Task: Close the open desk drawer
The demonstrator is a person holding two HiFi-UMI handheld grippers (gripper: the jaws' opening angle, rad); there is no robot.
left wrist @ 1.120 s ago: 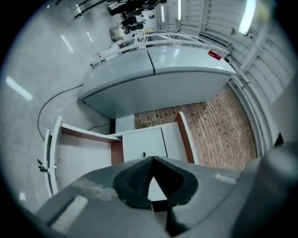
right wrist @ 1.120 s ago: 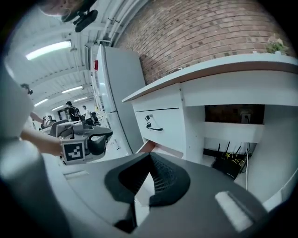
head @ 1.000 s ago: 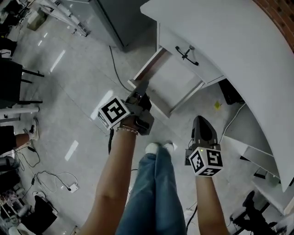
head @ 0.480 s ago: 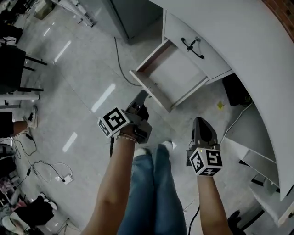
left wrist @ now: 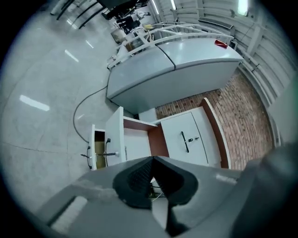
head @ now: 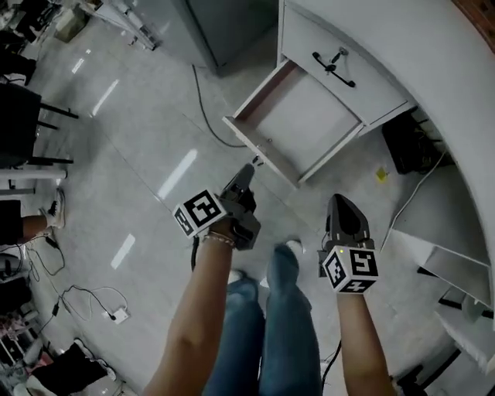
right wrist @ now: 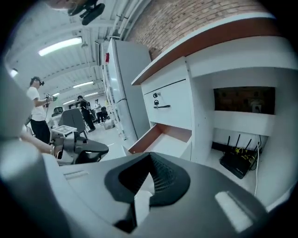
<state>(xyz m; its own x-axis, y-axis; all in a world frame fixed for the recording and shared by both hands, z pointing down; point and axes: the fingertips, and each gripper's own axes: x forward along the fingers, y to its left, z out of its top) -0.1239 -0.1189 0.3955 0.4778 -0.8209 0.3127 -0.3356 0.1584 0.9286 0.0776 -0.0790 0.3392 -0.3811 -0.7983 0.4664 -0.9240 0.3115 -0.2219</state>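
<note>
The white desk drawer [head: 305,124] stands pulled out and empty below a closed drawer with a black handle [head: 334,63]. Its front panel [head: 263,148] faces me. My left gripper [head: 251,166] is shut and empty, its tip just short of that front panel near the middle. In the left gripper view the open drawer [left wrist: 135,142] lies straight beyond the closed jaw tips [left wrist: 152,158]. My right gripper [head: 337,200] hangs shut and empty to the right, clear of the drawer's corner. The right gripper view shows the drawer [right wrist: 164,138] ahead and the left gripper [right wrist: 88,151] at left.
A black cable [head: 200,104] runs over the floor left of the drawer, below a grey cabinet [head: 224,23]. A dark box [head: 406,143] and a router [right wrist: 236,162] sit under the desk. My legs in jeans [head: 286,332] are below. People [right wrist: 38,114] stand far off.
Both grippers have sunk, the left one more. Its tip overlapped the drawer front's left end and now sits just short of the front. The drawer is as open as before.
</note>
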